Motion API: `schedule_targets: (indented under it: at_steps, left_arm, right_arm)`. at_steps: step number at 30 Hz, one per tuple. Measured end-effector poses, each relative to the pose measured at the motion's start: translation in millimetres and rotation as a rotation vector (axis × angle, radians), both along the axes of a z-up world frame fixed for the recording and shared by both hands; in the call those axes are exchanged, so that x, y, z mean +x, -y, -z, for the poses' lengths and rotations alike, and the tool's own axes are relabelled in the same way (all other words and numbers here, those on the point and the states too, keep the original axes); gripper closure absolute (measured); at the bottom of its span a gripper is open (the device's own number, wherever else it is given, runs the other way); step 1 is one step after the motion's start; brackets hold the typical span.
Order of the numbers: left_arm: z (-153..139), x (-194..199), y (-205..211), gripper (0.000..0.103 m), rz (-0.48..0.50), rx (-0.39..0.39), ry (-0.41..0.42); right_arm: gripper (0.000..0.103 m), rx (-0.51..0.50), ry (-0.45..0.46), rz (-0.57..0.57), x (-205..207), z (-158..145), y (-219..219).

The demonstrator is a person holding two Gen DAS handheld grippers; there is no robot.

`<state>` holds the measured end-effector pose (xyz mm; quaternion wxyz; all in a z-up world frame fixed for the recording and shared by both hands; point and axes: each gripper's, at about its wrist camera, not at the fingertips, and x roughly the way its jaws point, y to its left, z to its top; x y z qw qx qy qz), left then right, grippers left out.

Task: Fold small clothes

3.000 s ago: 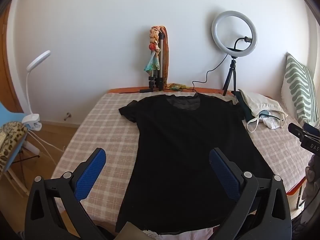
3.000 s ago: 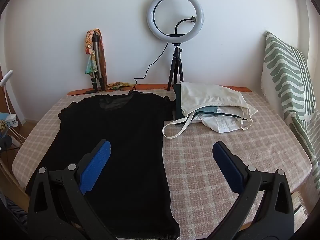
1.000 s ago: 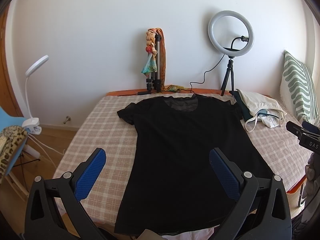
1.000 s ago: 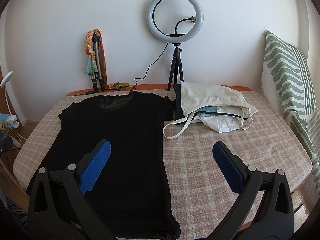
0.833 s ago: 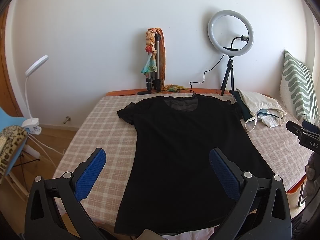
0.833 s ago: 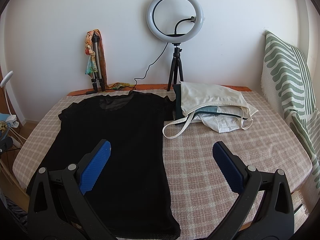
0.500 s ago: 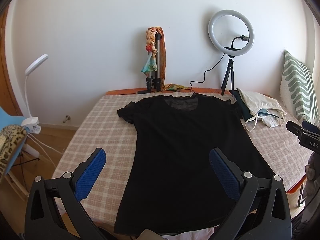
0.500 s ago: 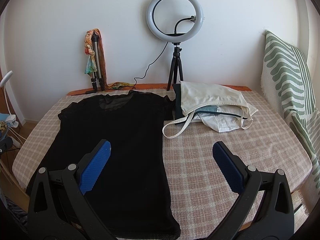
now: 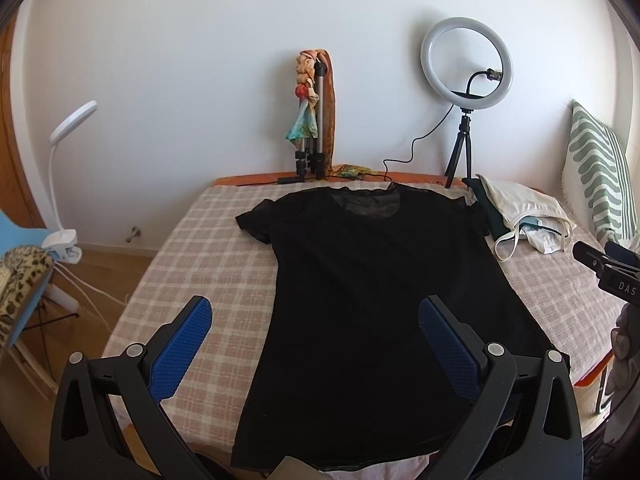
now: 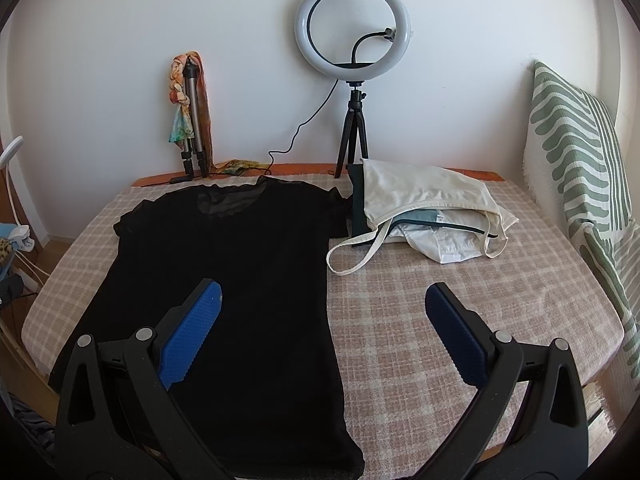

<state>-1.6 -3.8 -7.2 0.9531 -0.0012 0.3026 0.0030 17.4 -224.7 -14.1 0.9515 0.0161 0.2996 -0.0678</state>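
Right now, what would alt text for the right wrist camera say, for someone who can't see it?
A black short-sleeved T-shirt lies flat on a pink-and-white checked tablecloth, seen between the open blue-padded right gripper, which holds nothing. Beside the shirt lies a cream canvas tote bag; a white ring light on a small black tripod stands by the wall.

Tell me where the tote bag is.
In the right wrist view, the tote bag lies on the table's far right, beside the black shirt's sleeve and just in front of the ring light.
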Motion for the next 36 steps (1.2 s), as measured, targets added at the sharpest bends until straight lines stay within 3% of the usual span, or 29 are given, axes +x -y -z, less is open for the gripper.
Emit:
schedule_targets:
  at_steps: [9, 18, 25, 29, 32, 36]
  left_arm:
    - [10.1, 3.3, -22.9, 0.0, -0.009, -0.04, -0.027]
    - [42.4, 1.1, -69.6, 0.003, -0.008, -0.103, -0.122]
    - [68.0, -7.7, -86.0, 0.024, 0.054, -0.162, -0.21]
    - [85.1, -10.3, -92.0, 0.045, 0.094, -0.23, -0.261]
    - [96.7, -9.7, -90.5, 0.048, 0.132, -0.265, -0.3]
    - [108.4, -9.1, -87.9, 0.05, 0.157, -0.249, -0.329]
  right_arm:
    - [0.0, 0.049, -0.011, -0.061, 9.9, 6.0, -9.4]
    - [0.0, 0.13, -0.003, -0.175, 20.3, -10.4, -31.4]
    - [0.015, 0.207, -0.039, -0.295, 53.4, -29.0, -52.4]
    - [0.019, 0.211, -0.07, -0.396, 77.9, -42.5, -80.3]
    - [0.025, 0.218, -0.102, -0.467, 99.1, -51.6, -106.1]
    - [0.03, 0.215, -0.13, -0.507, 131.5, -59.9, -139.2]
